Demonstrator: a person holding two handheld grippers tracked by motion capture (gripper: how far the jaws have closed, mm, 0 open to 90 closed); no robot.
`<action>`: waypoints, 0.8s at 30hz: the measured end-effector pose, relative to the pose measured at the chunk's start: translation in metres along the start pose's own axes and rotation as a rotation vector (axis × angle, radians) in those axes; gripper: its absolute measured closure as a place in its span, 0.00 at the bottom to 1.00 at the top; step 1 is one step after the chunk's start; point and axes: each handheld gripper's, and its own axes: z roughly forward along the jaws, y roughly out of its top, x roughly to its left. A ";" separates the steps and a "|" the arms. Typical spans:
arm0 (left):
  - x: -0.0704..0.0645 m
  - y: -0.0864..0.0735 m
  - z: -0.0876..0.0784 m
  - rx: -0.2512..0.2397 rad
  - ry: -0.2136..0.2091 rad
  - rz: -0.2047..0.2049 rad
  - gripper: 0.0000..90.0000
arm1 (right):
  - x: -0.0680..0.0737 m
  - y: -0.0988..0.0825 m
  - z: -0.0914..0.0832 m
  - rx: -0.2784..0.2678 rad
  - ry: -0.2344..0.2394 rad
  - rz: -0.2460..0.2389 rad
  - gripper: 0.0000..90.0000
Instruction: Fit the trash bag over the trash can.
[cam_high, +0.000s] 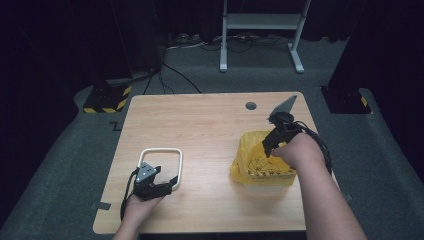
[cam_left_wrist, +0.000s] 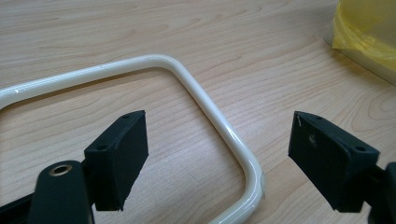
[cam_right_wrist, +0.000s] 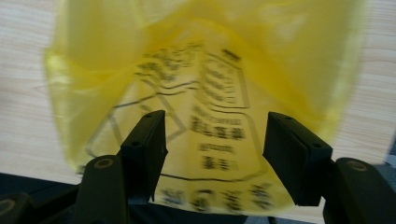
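While jaws part-open — right tool over yellow bag | nothing gripped

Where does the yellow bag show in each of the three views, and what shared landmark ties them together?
High view: the yellow bag sits right of centre on the table, under the right gripper.
Left gripper view: a corner of it at the top right edge.
Right gripper view: it spans most of the frame, behind the open jaws, blurred.
Shared landmark: the light wooden table, whose grain shows around the bag in every view.
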 end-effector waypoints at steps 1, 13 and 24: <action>0.000 0.000 -0.001 0.000 0.003 0.001 0.22 | 0.005 0.000 0.003 0.009 0.002 -0.006 0.46; -0.002 0.000 -0.001 0.000 0.013 0.012 0.22 | 0.019 -0.006 0.068 0.165 0.007 -0.058 0.57; -0.002 -0.001 0.000 0.004 0.016 0.012 0.22 | 0.014 -0.001 0.054 0.132 0.015 -0.050 0.58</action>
